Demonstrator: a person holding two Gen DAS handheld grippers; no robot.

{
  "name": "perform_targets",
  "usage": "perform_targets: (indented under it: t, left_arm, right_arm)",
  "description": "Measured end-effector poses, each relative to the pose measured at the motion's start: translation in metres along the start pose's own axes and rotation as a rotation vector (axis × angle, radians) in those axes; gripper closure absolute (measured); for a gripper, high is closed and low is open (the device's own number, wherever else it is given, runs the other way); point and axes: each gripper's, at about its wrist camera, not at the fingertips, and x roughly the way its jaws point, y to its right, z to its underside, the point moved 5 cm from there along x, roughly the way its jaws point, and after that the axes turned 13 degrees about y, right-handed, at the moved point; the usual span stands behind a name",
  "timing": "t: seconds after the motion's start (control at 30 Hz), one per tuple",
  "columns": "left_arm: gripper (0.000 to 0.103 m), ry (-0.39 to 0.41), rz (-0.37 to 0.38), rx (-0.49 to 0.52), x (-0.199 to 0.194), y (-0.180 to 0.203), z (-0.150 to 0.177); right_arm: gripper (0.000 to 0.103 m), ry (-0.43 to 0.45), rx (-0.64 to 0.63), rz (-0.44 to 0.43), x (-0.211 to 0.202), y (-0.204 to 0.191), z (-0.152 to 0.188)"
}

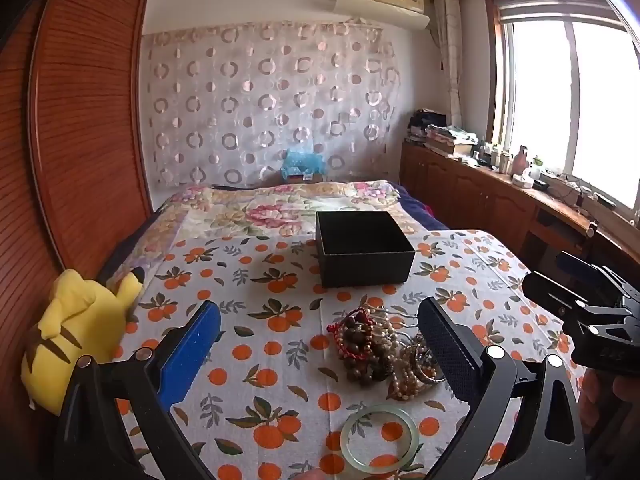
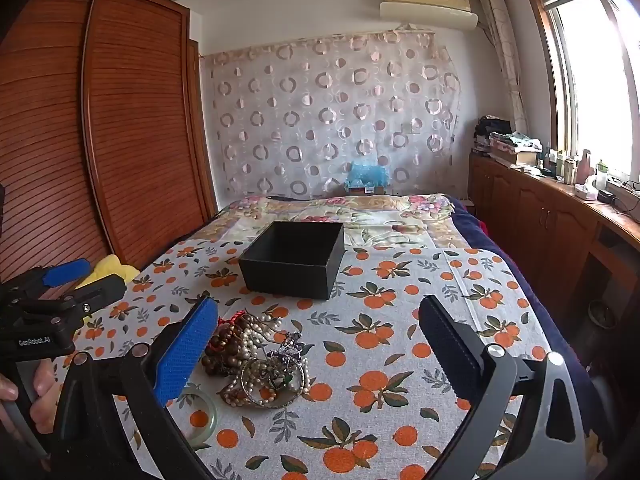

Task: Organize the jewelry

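A heap of jewelry (image 1: 380, 354), bead bracelets, pearl strings and a metal bangle, lies on the orange-print cloth (image 1: 256, 280); it also shows in the right wrist view (image 2: 256, 364). A pale green jade bangle (image 1: 379, 444) lies just in front of it, partly hidden by a finger in the right wrist view (image 2: 206, 416). An open, empty black box (image 1: 362, 254) stands behind the heap (image 2: 294, 258). My left gripper (image 1: 320, 354) is open, above the cloth left of the heap. My right gripper (image 2: 320, 356) is open, with the heap by its left finger.
A yellow plush toy (image 1: 76, 332) lies at the cloth's left edge beside the wooden wardrobe (image 1: 80, 120). A floral bedspread (image 1: 280, 208) stretches behind the box. A wooden counter with clutter (image 1: 500, 176) runs along the right under the window.
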Motion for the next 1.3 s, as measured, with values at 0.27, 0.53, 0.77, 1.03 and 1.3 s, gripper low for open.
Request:
perform_targets:
  t: [0.27, 0.53, 0.77, 1.03, 1.3]
  left_arm:
    - [0.008, 0.002, 0.002, -0.001, 0.0, 0.0, 0.0]
    - [0.008, 0.008, -0.004, -0.002, 0.0, -0.001, -0.001]
    - [0.008, 0.018, -0.009, 0.005, -0.002, 0.012, -0.012]
    - [0.008, 0.021, -0.007, 0.002, -0.003, 0.011, -0.012]
    - [0.008, 0.022, -0.006, 0.001, -0.003, 0.01, -0.011]
  right_arm:
    - [0.002, 0.002, -0.003, -0.003, 0.0, -0.001, 0.0]
    - [0.002, 0.002, -0.001, -0.002, 0.0, 0.002, -0.002]
    - [0.002, 0.002, -0.002, -0.003, 0.001, -0.001, -0.003]
    - [0.002, 0.003, 0.0, -0.003, 0.0, -0.001, -0.005]
    - [0.002, -0.001, -0.002, 0.002, 0.003, -0.001, -0.005]
